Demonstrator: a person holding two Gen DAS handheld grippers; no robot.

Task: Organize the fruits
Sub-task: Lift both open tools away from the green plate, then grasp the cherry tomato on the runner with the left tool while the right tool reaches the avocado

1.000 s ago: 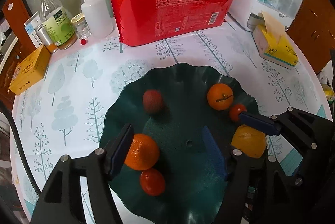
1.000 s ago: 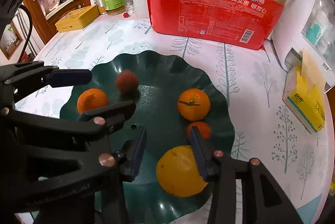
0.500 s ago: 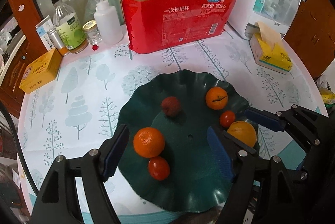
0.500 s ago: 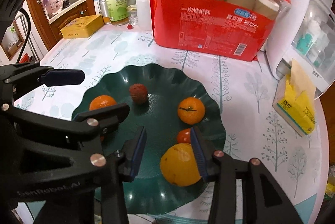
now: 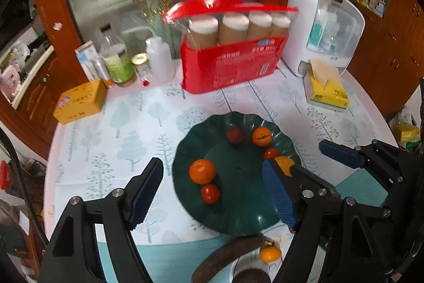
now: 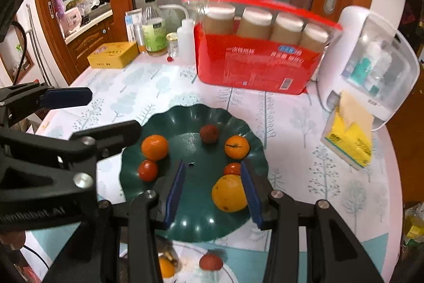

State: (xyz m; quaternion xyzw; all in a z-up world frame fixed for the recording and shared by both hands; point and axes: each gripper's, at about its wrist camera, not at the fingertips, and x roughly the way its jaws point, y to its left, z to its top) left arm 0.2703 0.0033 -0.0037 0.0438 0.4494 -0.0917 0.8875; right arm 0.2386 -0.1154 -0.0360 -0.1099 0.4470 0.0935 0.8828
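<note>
Wooden cabinets and a frosted glass door stand behind a tabletop [image 6: 304, 129] covered in a tree-print cloth. At its back sits a red pack of paper cups [image 6: 254, 58], four capped stacks showing inside, with a white dispenser box [image 6: 371, 58] beside it. Nearer, a dark green scalloped plate [image 6: 201, 227] holds six fruits: a large yellow-orange orange [image 6: 229, 193], two mandarins [image 6: 155, 147], two small red tomatoes [image 6: 148, 170] and a dark red lychee [image 6: 209, 134]. Below it a white plate [image 6: 185, 269], cut off at the edge, carries more fruit, partly hidden and blurred. The left tongs [image 5: 214, 195] hang wide apart and empty above the green plate; the right tongs [image 6: 214, 190] stand partly apart, gripping nothing, the big orange beneath them.
</note>
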